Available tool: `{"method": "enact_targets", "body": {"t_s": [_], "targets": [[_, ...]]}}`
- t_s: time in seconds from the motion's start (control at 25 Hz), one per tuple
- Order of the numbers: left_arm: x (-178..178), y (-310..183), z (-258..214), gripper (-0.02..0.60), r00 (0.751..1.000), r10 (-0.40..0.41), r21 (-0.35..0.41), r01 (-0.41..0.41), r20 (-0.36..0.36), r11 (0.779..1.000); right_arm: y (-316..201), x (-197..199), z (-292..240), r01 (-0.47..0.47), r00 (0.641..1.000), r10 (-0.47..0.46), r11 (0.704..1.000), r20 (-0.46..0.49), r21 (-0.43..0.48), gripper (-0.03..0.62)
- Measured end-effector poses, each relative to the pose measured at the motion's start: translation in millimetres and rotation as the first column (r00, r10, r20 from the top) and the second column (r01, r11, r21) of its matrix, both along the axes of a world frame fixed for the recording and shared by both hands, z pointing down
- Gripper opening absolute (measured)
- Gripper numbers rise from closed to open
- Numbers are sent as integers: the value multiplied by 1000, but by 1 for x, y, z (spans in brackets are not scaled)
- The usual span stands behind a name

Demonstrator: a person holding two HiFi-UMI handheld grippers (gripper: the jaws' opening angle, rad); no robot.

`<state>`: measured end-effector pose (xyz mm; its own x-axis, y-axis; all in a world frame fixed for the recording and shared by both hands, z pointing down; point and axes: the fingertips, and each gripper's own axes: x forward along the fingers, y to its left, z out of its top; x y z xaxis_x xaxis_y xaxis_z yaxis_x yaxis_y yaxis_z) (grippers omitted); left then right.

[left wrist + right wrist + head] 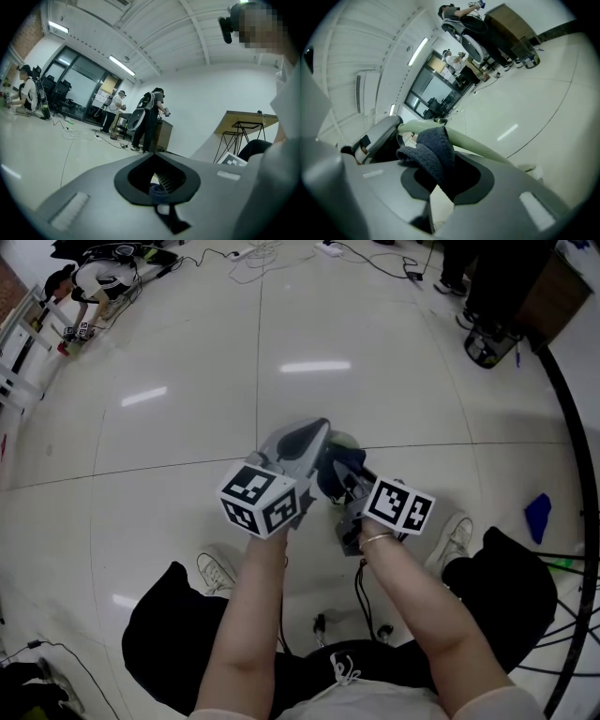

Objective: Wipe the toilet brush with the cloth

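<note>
Each tool has a cube on it with black and white square marks. No words can be read on them.

The floor (187,456) is pale and shiny, with thin lines between big tiles and bright spots of light on it. Black cables (262,254) lie along the top of the head view. A person (94,282) sits on the floor at the upper left. A small blue thing (537,517) lies at the right. In the left gripper view, the room is big and white, with a long lamp (122,65) on the ceiling. Two people (149,119) stand in the middle, and a bench (251,119) with a wood top stands at the right.

The toilet brush (487,149) shows as a smooth, pale green stick. It is up in the air between the two tools, in the middle of the head view. The left tool (314,432) is closed on one end of it. The brushy end cannot be seen.

The cloth (433,152) is dark blue and fuzzy. The right tool (446,183) pinches it tight. The cloth folds over the green stick and touches it, just beside the left tool.
</note>
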<state>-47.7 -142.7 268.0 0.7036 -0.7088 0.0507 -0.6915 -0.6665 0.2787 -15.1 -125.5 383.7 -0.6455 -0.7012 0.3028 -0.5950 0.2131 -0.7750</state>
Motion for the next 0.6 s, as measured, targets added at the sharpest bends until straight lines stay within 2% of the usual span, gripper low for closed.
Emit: {"method": "enact_targets", "body": {"t_s": [0.16,0.36,0.6], "targets": [[0,0,0,6,1000,4,-6,-4,-9,1000,3,7,20,-22,1000,22,999,9,-32,64],[-6,2,1,6,1000,-7,-8,7,-19,1000,8,20,63,-69,998,69,991,-3,-116,64],[-11,-1,0,6,999,-35,11,35,-6,999,14,33,116,-98,995,89,976,-53,-194,64]]}}
